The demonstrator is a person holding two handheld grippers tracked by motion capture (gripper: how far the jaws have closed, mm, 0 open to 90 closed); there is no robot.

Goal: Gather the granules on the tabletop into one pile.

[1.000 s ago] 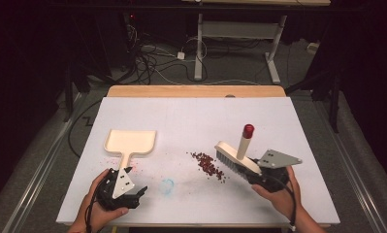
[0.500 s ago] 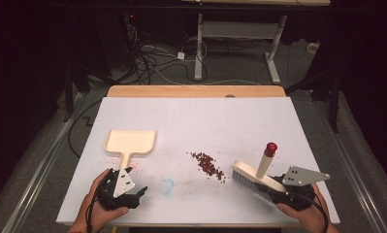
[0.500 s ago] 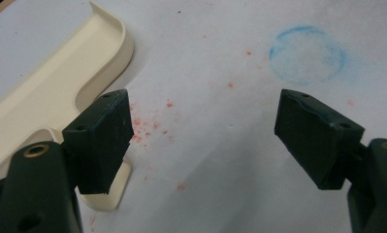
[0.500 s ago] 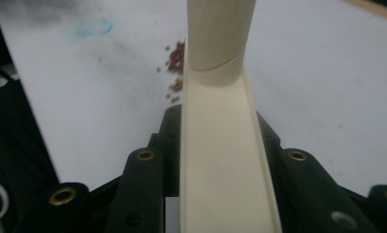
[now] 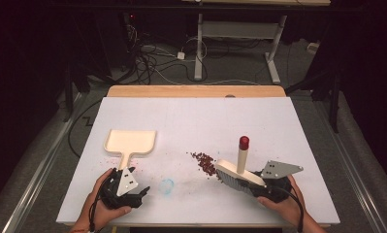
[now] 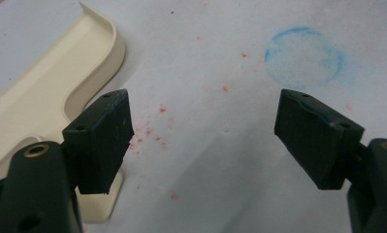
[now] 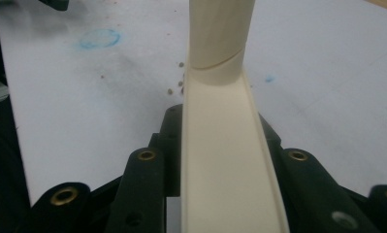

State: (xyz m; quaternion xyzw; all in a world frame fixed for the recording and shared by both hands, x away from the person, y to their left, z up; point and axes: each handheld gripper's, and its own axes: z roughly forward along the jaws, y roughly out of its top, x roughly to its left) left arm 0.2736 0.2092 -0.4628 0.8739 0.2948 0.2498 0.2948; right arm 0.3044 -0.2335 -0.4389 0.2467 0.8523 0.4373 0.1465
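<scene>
The white table (image 5: 191, 121) carries everything, with the person's two hands coming in over its near edge. Next in size is the cream dustpan (image 5: 130, 141), lying flat just ahead of the left gripper (image 5: 141, 194), its handle pointing back toward that gripper. In the left gripper view the handle's end (image 6: 104, 204) sits right beside and partly under one of the jaws, outside the gap between them. Those jaws stand wide apart and hold nothing; only bare table shows between them, marked with faint red specks.

The cream hand brush (image 5: 239, 174) is clamped in the right gripper (image 5: 256, 187), whose jaws are closed tight on the flat brush body, as the right gripper view shows with the black jaws pressing on either side of it (image 7: 225, 160). The brush's bristle edge points down to the table, away from the gripper toward the left gripper's side, and its round handle with a red tip (image 5: 244, 142) stands up above the jaws.

Just beyond the brush's bristle end, between the two grippers and nearer the right one, lies a small heap of dark red crumbs (image 5: 204, 162). A faint blue ring (image 5: 167, 185) is drawn on the table just beside the left gripper, on the side toward the right one.
</scene>
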